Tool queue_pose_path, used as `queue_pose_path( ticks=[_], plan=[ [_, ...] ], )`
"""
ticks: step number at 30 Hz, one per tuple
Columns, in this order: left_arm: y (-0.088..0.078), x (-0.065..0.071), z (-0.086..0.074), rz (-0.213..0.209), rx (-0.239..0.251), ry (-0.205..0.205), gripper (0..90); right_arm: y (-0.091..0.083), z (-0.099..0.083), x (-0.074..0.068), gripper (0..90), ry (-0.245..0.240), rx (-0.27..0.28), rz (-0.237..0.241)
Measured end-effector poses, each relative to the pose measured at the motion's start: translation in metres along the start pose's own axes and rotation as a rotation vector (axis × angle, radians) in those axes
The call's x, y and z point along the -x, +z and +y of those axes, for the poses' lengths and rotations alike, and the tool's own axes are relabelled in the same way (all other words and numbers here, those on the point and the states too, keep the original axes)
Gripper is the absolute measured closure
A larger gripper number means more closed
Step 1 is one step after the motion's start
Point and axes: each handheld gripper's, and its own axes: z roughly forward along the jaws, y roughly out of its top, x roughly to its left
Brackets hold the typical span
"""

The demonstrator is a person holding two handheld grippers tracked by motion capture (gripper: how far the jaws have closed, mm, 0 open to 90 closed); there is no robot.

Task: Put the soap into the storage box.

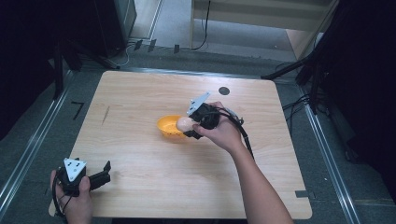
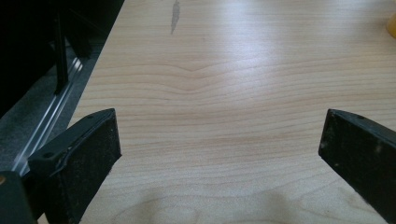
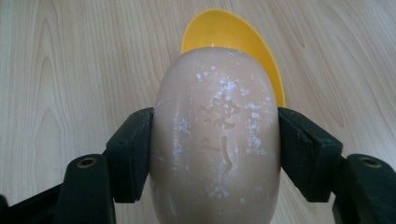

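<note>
A: Why clamped across the middle, that smooth beige egg-shaped soap bar point(image 3: 215, 135)?
B: Widest there, so both pads of the right tongs point(image 1: 193, 125) seated flat on its sides; clenched on the egg, long axis pointing away along the jaws.

A: And why hung over the small orange plastic bowl point(image 1: 167, 127)?
B: Probably lined up for a drop. Held just above the bowl's rim at its 3 o'clock edge in the high view, off the pale wooden tabletop point(image 1: 140, 93). In the right gripper view, bowl peeking out at 12 o'clock behind the egg.

A: Left tongs point(image 1: 103, 173) parked at 7 o'clock near the tabletop's corner, why?
B: Out of the way, likely. Released, jaws wide apart, nothing between them but bare wood; bowl's edge point(image 2: 391, 25) barely glimpsed at 2 o'clock.

A: Risk?
B: Slick, powder-flecked surface; could squirt out under a harder squeeze.
</note>
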Motion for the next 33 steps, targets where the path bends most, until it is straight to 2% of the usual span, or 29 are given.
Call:
queue_pose_path(
  ticks=[2, 9, 18, 21, 22, 25, 29, 33],
  plan=[
    [0.000, 0.000, 0.000, 0.001, -0.001, -0.001, 0.0, 0.003, 0.001, 0.003, 33.3, 0.002, 0.010, 0.006],
    [0.000, -0.001, 0.000, 0.000, 0.000, -0.003, 0.0, 0.013, 0.009, 0.010, 33.3, -0.013, -0.016, 0.020],
    [0.000, -0.001, 0.000, -0.002, 0.004, -0.005, 0.0, 0.024, 0.019, 0.013, 33.2, -0.029, -0.019, 0.053],
    [0.000, 0.000, 0.000, -0.003, 0.001, -0.002, 0.0, 0.027, 0.021, 0.012, 33.2, -0.035, -0.013, 0.052],
    [0.000, -0.001, 0.000, -0.002, 0.000, 0.000, 0.0, 0.031, 0.024, 0.013, 33.2, -0.046, -0.027, 0.046],
    [0.001, -0.001, 0.000, -0.005, 0.001, -0.004, 0.0, 0.037, 0.026, 0.016, 33.1, -0.039, -0.037, 0.066],
    [0.001, -0.001, 0.000, -0.006, 0.005, -0.006, 0.0, 0.042, 0.025, 0.020, 33.1, -0.021, -0.030, 0.070],
    [0.001, -0.001, 0.000, -0.007, 0.005, -0.007, 0.0, 0.045, 0.025, 0.021, 33.0, -0.025, -0.031, 0.076]
  ],
)
